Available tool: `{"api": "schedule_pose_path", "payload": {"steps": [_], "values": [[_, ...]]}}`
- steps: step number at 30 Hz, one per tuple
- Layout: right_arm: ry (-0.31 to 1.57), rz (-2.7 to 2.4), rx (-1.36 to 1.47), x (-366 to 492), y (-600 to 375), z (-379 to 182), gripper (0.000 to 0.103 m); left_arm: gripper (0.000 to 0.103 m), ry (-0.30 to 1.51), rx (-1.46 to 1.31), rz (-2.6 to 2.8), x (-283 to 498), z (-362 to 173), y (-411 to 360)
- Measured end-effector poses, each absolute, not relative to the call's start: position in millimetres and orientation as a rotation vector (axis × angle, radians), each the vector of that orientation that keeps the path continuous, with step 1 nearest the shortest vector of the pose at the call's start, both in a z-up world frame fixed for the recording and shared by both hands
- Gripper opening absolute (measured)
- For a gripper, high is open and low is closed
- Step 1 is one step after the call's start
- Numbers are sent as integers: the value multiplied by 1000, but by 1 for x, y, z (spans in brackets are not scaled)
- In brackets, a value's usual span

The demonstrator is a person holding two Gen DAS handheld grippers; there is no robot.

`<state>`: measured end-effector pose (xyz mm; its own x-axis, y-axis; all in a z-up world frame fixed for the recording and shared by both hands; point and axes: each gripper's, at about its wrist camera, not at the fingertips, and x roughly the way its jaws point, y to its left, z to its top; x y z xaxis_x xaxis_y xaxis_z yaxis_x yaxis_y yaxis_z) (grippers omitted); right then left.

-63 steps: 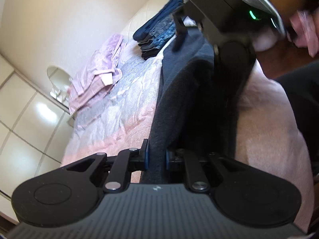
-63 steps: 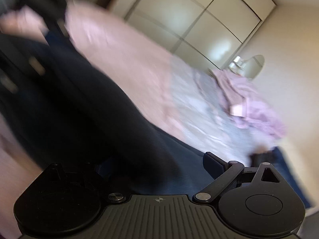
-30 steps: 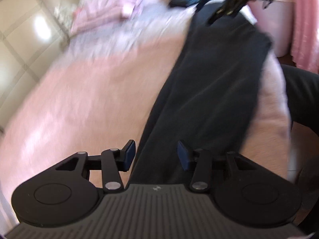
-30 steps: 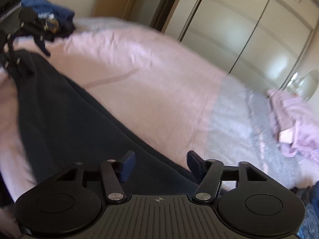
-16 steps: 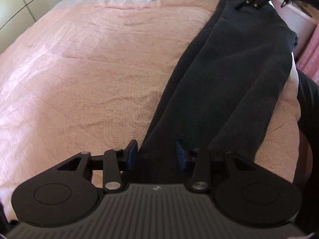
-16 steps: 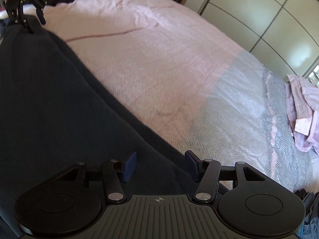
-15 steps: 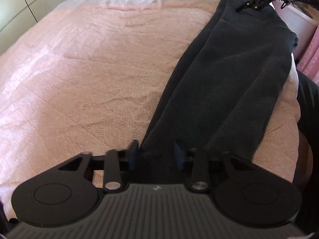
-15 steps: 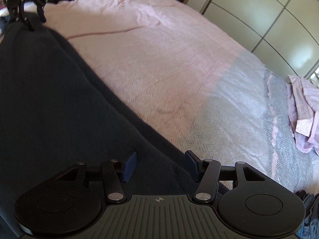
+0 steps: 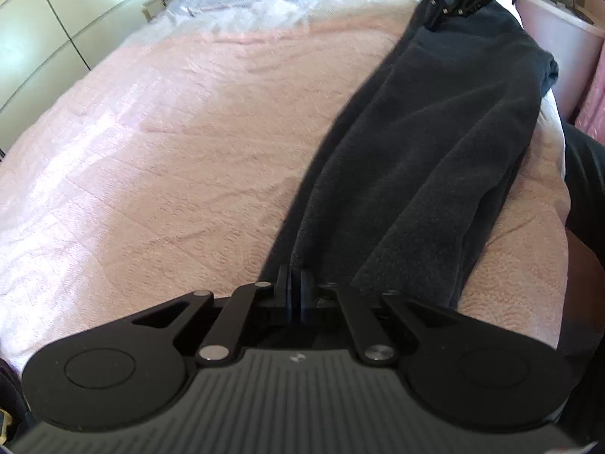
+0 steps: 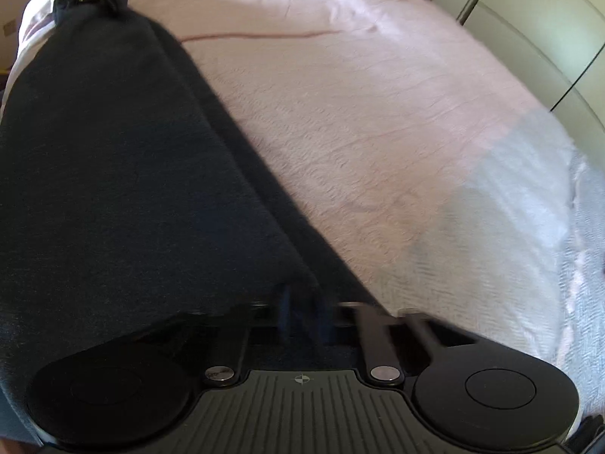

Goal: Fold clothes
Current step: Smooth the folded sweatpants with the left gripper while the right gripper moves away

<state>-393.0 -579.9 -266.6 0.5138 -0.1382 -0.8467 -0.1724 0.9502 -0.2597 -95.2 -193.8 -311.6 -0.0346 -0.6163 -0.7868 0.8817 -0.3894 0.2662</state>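
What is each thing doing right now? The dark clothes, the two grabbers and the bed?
dark garment: laid out long and flat along the bed's edge, pinched at both ends.
left gripper: shut on one end of the garment.
right gripper: shut on the other end, blurred.
pink bedspread: spread out, lightly wrinkled.

garment [image 9: 435, 159]: dark cloth, matt, fuzzy nap
bedspread [image 9: 181, 143]: pink cloth, matt, fine quilted texture
gripper [image 9: 295, 295]: black plastic, matt, ribbed; shiny metal pins
wardrobe [image 9: 41, 26]: smooth, glossy panels
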Motion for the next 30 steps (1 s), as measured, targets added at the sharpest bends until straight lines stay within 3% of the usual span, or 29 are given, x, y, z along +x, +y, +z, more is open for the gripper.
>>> {"api": "schedule_pose_path", "payload": {"steps": [6,11,14,15,17,18,30], "values": [[887,-97,-345,-400,-583,-238,1,2,322,1012,-1630,-85,-306,-197],[963,-94,-333,-389,-585,-275,1,2,387,1064,-1622,-85,-328,-207],[932,-149,-317,-394,-585,-275,2,8,397,1055,-1595,-82,-326,-206],[913,-180,-309,-396,-586,-271,4,11,387,1051,-1583,-81,-322,-202],[886,-291,-312,-405,-586,-261,19,13,367,1035,-1562,-78,-314,-195],[880,-363,-303,-412,-587,-256,20,13,359,1025,-1554,-77,-310,-191],[782,-710,181,-531,-631,-266,21,9,371,1122,-1537,-102,-319,-171]]}}
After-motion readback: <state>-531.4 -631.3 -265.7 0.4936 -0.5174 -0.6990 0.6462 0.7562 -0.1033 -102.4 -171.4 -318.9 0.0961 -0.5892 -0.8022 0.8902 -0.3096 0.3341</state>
